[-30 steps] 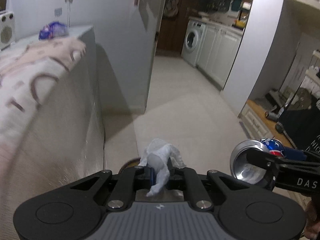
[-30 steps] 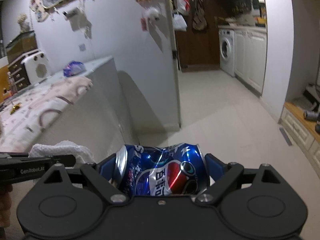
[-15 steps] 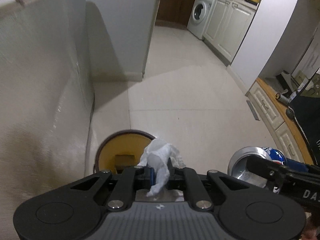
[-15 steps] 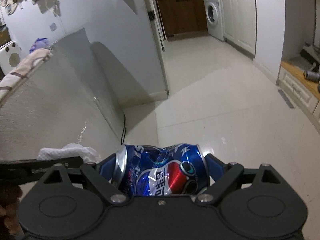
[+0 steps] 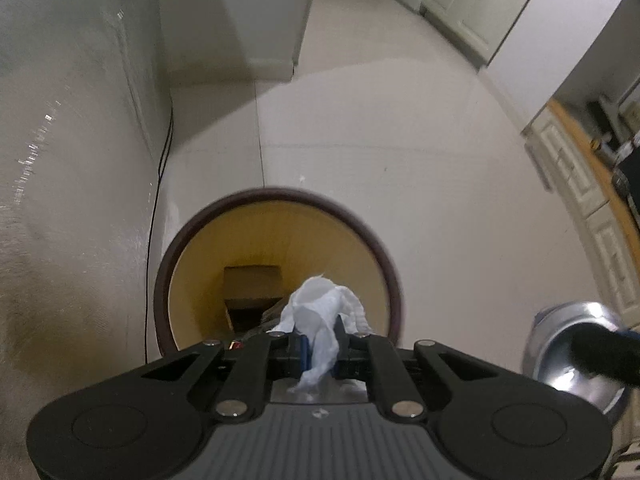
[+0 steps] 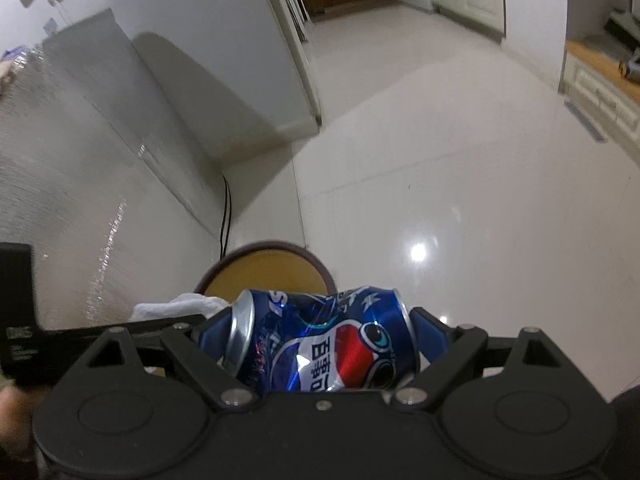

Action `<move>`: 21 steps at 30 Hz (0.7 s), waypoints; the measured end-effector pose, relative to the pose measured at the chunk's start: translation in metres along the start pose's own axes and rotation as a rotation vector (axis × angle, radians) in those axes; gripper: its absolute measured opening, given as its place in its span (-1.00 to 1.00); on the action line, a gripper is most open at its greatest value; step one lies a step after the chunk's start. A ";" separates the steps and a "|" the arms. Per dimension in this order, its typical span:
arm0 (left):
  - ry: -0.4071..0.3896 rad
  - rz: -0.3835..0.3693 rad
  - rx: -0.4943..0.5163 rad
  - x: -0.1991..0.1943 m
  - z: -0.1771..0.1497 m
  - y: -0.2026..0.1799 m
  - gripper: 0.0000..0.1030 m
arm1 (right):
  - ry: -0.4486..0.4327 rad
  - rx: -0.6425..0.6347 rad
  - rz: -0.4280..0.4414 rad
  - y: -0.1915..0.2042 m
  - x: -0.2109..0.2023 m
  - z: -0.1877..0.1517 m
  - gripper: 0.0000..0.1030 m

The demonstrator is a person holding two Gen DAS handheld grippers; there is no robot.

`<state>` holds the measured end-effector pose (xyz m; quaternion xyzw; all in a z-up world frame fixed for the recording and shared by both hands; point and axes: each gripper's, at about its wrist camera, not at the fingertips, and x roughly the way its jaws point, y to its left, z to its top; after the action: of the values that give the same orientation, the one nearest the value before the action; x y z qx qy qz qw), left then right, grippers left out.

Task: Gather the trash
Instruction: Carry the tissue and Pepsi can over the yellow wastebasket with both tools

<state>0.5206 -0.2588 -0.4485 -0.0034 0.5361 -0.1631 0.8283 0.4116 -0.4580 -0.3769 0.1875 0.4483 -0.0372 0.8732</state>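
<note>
My left gripper (image 5: 320, 354) is shut on a crumpled white tissue (image 5: 324, 316) and holds it over the near edge of a round bin (image 5: 276, 196) with a dark rim and yellow inside. A brown box (image 5: 252, 294) lies at the bin's bottom. My right gripper (image 6: 324, 340) is shut on a crushed blue Pepsi can (image 6: 320, 344), held sideways above the floor, right of the bin (image 6: 272, 250). The can's silver end (image 5: 568, 352) shows at the right of the left wrist view. The tissue (image 6: 180, 306) and left gripper show at the left of the right wrist view.
A tall silvery cabinet side (image 5: 60, 160) stands just left of the bin, with a black cable (image 5: 160, 168) running down beside it. A grey fridge (image 6: 248, 40) stands beyond. Pale tiled floor (image 5: 380, 120) stretches toward white kitchen cupboards (image 5: 472, 4) and a low white cabinet (image 5: 580, 184) at the right.
Both grippers have tilted down and moved toward the bin. The bin now fills the middle of the left wrist view and has come into the right wrist view. Both grips unchanged.
</note>
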 end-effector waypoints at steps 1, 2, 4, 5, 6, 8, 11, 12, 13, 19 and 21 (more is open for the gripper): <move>0.012 0.003 0.007 0.011 0.000 0.002 -0.80 | 0.008 0.006 0.001 0.000 0.009 0.001 0.78; 0.025 0.003 0.014 0.023 0.000 0.005 -0.79 | 0.016 0.014 0.001 0.001 0.016 0.002 0.78; 0.049 0.001 0.023 0.041 -0.002 0.011 -0.79 | 0.034 0.033 0.003 0.002 0.034 0.003 0.78; 0.061 0.003 0.026 0.051 -0.004 0.015 -0.79 | 0.041 0.041 0.006 0.003 0.040 0.004 0.78; 0.074 0.006 0.028 0.060 -0.005 0.018 -0.79 | 0.047 0.049 0.009 0.004 0.047 0.005 0.78; 0.103 0.007 0.028 0.076 -0.009 0.023 -0.79 | 0.057 0.063 0.012 0.005 0.060 0.006 0.78; 0.143 0.003 0.022 0.094 -0.017 0.033 -0.79 | 0.077 0.076 0.015 0.010 0.081 0.012 0.79; 0.153 -0.002 0.021 0.099 -0.020 0.035 -0.79 | 0.083 0.078 0.020 0.012 0.088 0.013 0.79; 0.158 -0.008 0.019 0.102 -0.022 0.037 -0.79 | 0.088 0.079 0.025 0.015 0.092 0.014 0.79; 0.191 -0.065 0.024 0.113 -0.037 0.039 -0.78 | 0.134 0.076 0.069 0.037 0.133 0.021 0.79; 0.196 -0.077 0.035 0.114 -0.042 0.039 -0.77 | 0.151 0.061 0.070 0.046 0.148 0.023 0.79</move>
<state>0.5365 -0.2463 -0.5747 0.0066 0.6112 -0.2036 0.7648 0.5280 -0.4084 -0.4694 0.2319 0.5046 -0.0062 0.8316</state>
